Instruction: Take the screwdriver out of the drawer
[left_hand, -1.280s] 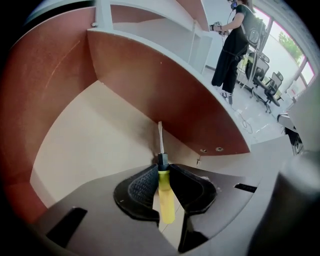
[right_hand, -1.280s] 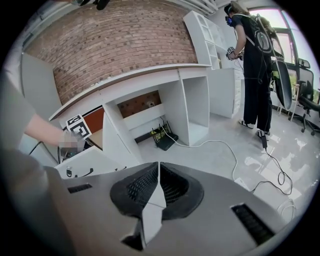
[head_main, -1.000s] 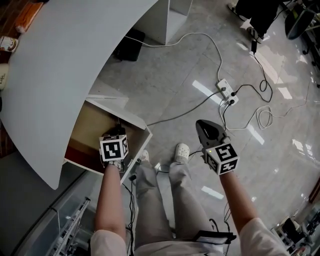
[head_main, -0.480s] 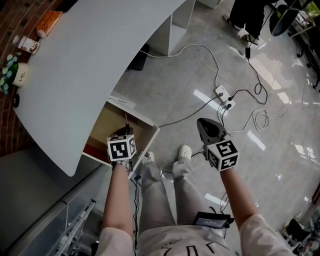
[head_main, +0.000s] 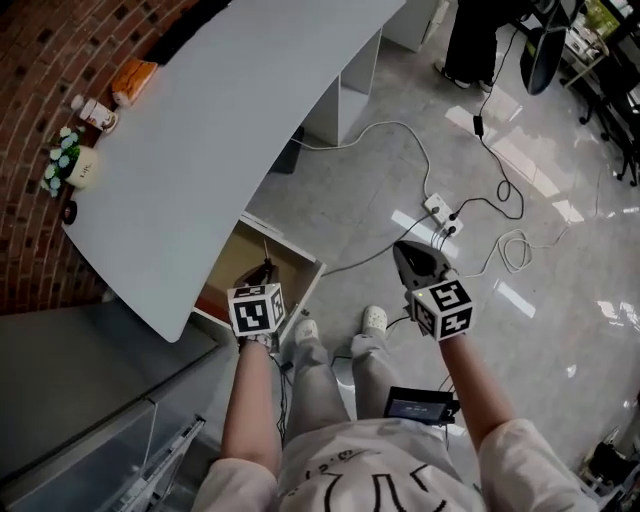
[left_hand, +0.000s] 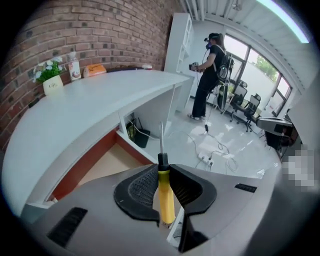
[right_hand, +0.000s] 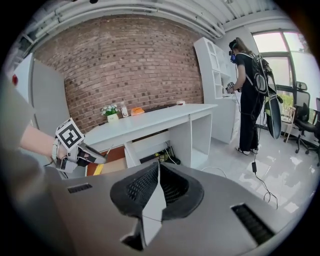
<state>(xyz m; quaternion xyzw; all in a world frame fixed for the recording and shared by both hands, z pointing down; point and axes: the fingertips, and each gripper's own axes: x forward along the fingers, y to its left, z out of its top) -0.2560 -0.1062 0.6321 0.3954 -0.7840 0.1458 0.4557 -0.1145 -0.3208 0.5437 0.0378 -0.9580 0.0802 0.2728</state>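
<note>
My left gripper (left_hand: 162, 172) is shut on a screwdriver (left_hand: 165, 192) with a yellow handle, a black collar and a thin metal shaft that points forward past the jaws. In the head view the left gripper (head_main: 258, 275) hangs over the front of the open wooden drawer (head_main: 232, 268), and the screwdriver's shaft (head_main: 266, 250) sticks out above it. The right gripper view shows the same yellow handle (right_hand: 97, 169) in the left gripper (right_hand: 92, 156). My right gripper (head_main: 408, 258) is out over the floor to the right, its jaws shut together on nothing (right_hand: 157, 172).
The drawer sits under a curved white desk (head_main: 230, 130) with a plant pot (head_main: 82, 170) and small items along the brick wall. A power strip and cables (head_main: 440, 210) lie on the floor. A person (right_hand: 247, 95) stands farther off by white shelves.
Both grippers have risen, and the view has risen with them. The left one has carried the screwdriver up from the drawer. Neither gripper's jaws have changed.
</note>
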